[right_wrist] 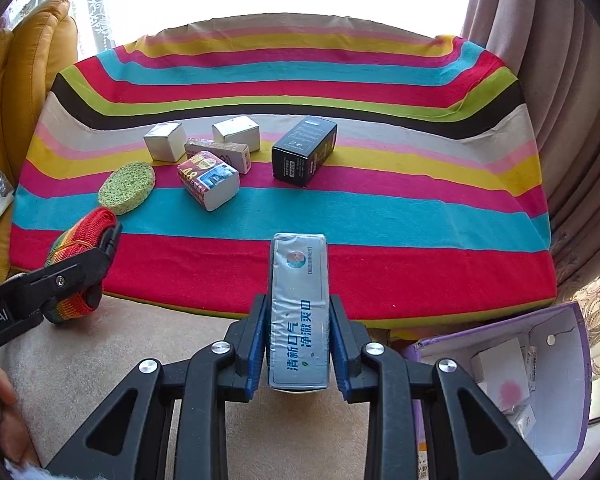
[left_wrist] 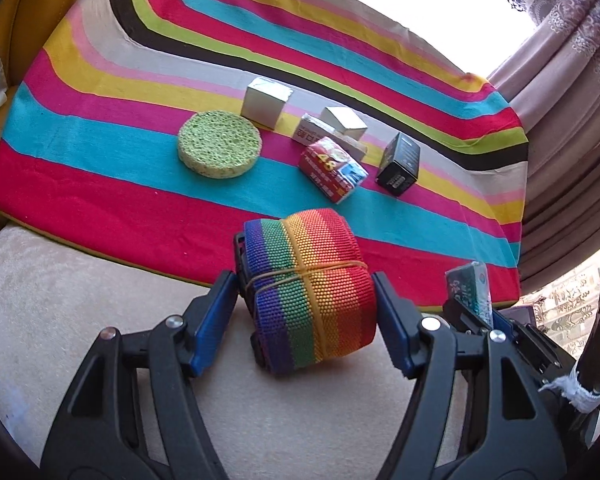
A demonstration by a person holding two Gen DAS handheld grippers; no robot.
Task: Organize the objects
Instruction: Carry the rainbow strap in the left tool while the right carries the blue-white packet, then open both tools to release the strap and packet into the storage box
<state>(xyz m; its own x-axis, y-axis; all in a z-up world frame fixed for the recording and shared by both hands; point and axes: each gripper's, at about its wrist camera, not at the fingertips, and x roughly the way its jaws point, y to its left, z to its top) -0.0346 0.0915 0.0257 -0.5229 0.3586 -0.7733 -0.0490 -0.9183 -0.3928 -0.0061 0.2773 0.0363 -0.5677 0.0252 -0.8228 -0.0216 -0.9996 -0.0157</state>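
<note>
The left gripper [left_wrist: 306, 300] is squeezing a rainbow strap roll [left_wrist: 310, 292] between its blue fingers [left_wrist: 214, 320], holding it over the near edge of the striped blanket [left_wrist: 100, 168]. A rubber band is wrapping around the roll.

On the blanket, going left to right, a round green sponge [right_wrist: 127, 187] is lying flat near the left edge. Just behind it a small white box [right_wrist: 165, 142] is sitting. Next, a red tissue pack [right_wrist: 209, 180] is lying in the middle, touching a long thin box [right_wrist: 220, 152] behind it. Another white box [right_wrist: 238, 132] is sitting behind that one. A black box [right_wrist: 304, 151] is lying apart, further right.

The right gripper [right_wrist: 298, 350] is gripping a silver pack with blue writing [right_wrist: 298, 312] tightly between its fingers [right_wrist: 256, 344], pointing it at the blanket's near edge. A purple box [right_wrist: 548, 360] is standing open at the far right, beside the blanket, with small white things inside.
</note>
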